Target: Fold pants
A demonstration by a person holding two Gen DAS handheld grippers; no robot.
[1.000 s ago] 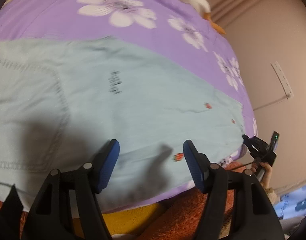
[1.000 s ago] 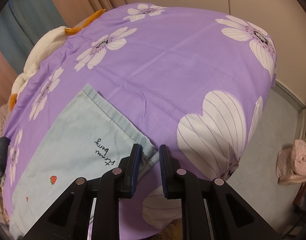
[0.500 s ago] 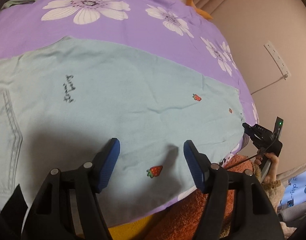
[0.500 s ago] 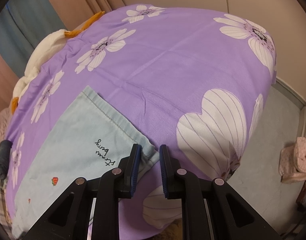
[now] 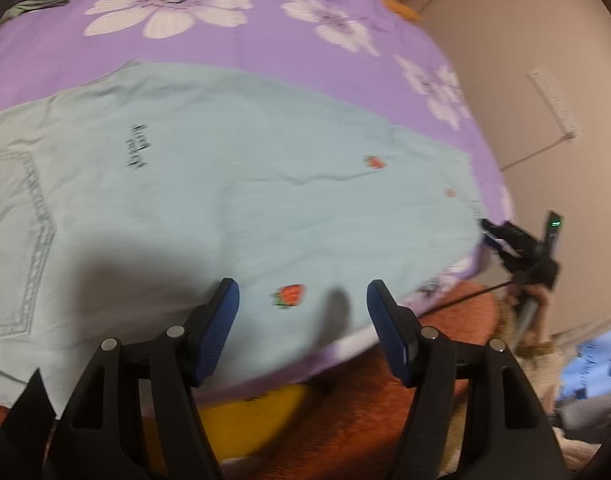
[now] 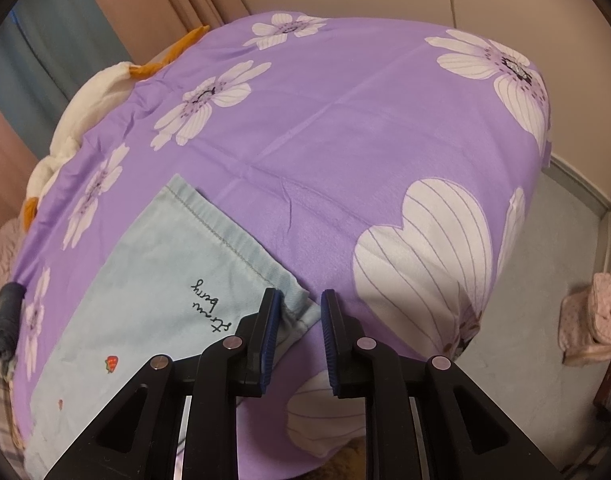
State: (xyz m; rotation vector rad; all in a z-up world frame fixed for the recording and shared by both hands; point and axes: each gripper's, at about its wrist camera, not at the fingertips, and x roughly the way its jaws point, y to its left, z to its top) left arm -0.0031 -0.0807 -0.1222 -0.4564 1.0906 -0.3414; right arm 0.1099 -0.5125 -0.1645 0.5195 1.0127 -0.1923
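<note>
Pale blue pants with small strawberry prints lie flat on a purple flowered bed cover. My left gripper is open and empty, hovering over the near edge of the leg by a strawberry print. In the right wrist view the hem corner of the pants lies between the fingers of my right gripper, whose jaws stand a little apart around it. The right gripper also shows in the left wrist view at the far end of the leg.
An orange and yellow blanket lies below the bed's near edge. A white and orange plush toy sits at the head of the bed. Curtains and wall stand behind, floor to the right, and a pink bundle beyond it.
My left gripper has drifted back slightly left along the leg, so the back pocket shows more again. My right gripper's jaws have opened a little around the hem corner.
</note>
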